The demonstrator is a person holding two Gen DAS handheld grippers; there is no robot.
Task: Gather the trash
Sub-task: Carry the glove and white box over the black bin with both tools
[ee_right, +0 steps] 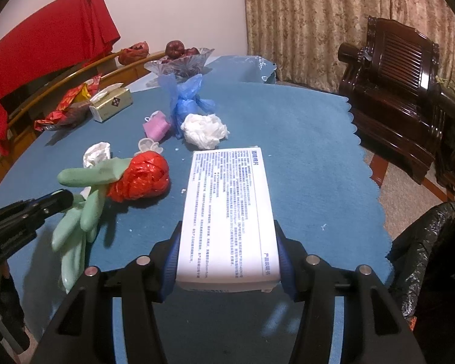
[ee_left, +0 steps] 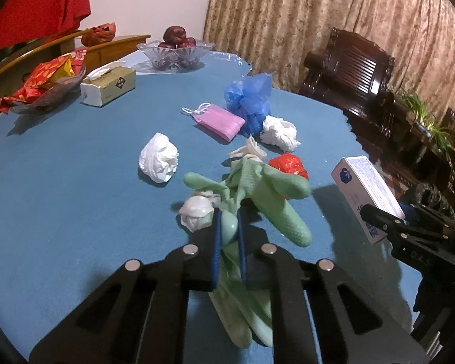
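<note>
A pale green rubber glove (ee_left: 257,188) lies limp on the blue tablecloth (ee_left: 75,182). My left gripper (ee_left: 228,215) is shut on a fold of the glove, with its fingers trailing below the jaws. My right gripper (ee_right: 227,230) is shut on a white printed box (ee_right: 230,209) and holds it above the table; the box (ee_left: 367,182) also shows at the right of the left wrist view. Loose trash lies around: a red crumpled bag (ee_right: 139,176), white paper wads (ee_left: 158,160) (ee_left: 279,132), a knotted blue plastic bag (ee_left: 248,97) and a pink pouch (ee_left: 220,121).
A bin lined with a black bag (ee_right: 433,257) stands off the table's right edge. At the far left sit a tissue box (ee_left: 107,85), a glass fruit bowl (ee_left: 174,51) and a dish of red wrappers (ee_left: 42,88). A dark wooden chair (ee_left: 348,69) stands beyond the table.
</note>
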